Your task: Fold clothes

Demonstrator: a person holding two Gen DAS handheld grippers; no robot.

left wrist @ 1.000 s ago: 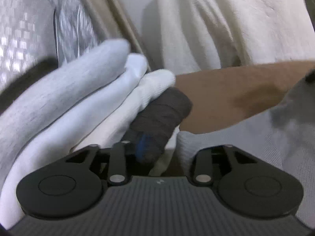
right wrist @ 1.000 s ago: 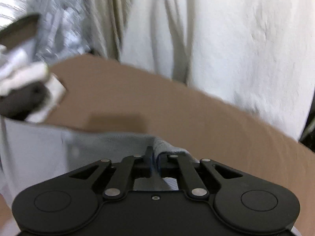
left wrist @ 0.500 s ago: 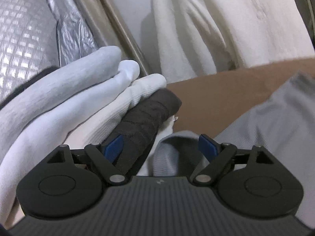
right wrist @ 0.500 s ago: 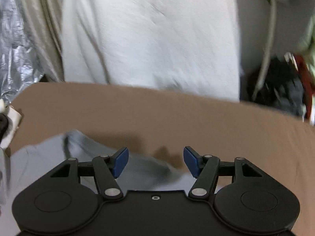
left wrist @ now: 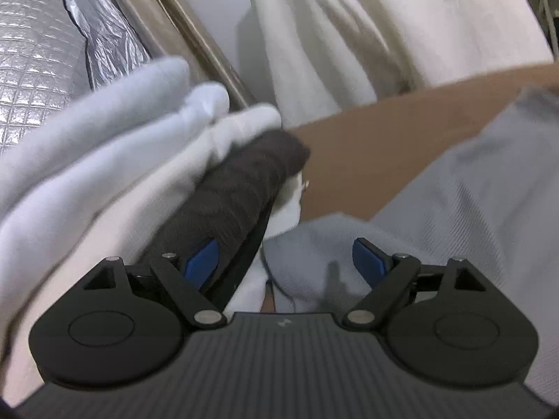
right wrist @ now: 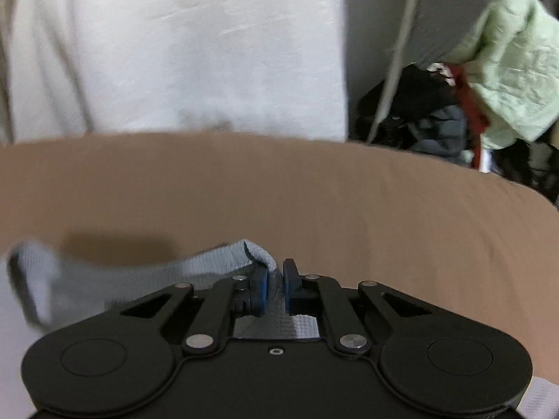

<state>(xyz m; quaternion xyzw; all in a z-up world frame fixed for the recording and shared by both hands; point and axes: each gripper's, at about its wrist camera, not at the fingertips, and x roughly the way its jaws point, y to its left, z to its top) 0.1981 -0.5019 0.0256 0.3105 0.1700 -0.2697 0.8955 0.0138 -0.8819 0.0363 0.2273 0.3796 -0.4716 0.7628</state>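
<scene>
So the brown tabletop [right wrist: 279,188] is taking up most of the right wrist view, running wide from edge to edge, and a big cream-white cloth [right wrist: 174,52] is hanging behind its far edge. Off to the right of that there's a pale green quilted thing [right wrist: 506,70] sitting over a dark jumble with a red strap, too blurry for me to say what it is.

Your grey shirt [left wrist: 471,216] is lying on the tabletop, spreading across the right side of the left wrist view, with a rumpled fold of it bunching up right in front of your left gripper [left wrist: 286,262]. Those jaws are standing wide apart, blue pads [left wrist: 365,255] showing on both sides, not gripping anything. The fold is sitting between them but I can't tell if it's touching either pad.

To the left of that gripper you're looking at a stack of folded clothes [left wrist: 104,160], pale blue and white layers with a dark brown knit piece [left wrist: 237,188] tucked in low. A silver quilted foil sheet [left wrist: 35,52] is standing behind the stack.

Your right gripper [right wrist: 275,279] is pinching the grey shirt's edge, jaws nearly together with the fabric clamped between the pads, and the hem is trailing off to the left over the tabletop.
</scene>
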